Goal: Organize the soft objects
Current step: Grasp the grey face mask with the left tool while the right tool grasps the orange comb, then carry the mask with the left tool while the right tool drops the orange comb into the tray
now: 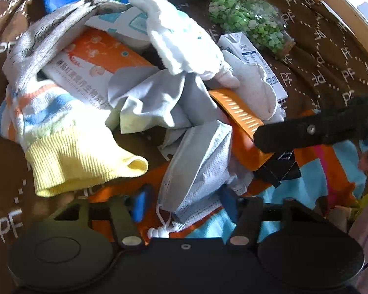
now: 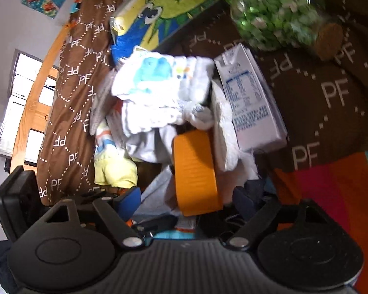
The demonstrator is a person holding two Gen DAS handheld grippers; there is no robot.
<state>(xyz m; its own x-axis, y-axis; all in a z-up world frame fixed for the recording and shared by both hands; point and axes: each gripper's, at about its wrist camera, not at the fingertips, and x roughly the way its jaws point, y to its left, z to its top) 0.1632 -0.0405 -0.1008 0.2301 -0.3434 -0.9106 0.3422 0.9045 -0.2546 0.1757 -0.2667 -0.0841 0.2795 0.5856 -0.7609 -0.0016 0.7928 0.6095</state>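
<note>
Item: pale grey pleated face mask [image 1: 196, 166], lying between my left gripper [image 1: 184, 201] fingers, which stand apart, not closed on it. Item: ribbed orange plastic clip [image 2: 193, 171], between my right gripper [image 2: 186, 201] fingers, also spread. Ahead of both: yellow-cuffed striped sock [image 1: 68, 152], crumpled grey cloth [image 1: 154, 98]. Advice: I should close low on the mask's folded body, clear of its loops.

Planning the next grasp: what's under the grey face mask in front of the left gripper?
The face mask lies on an orange and blue striped cloth, its upper edge leaning on an orange ribbed piece and grey cloth. Anything directly beneath it is hidden.
</note>
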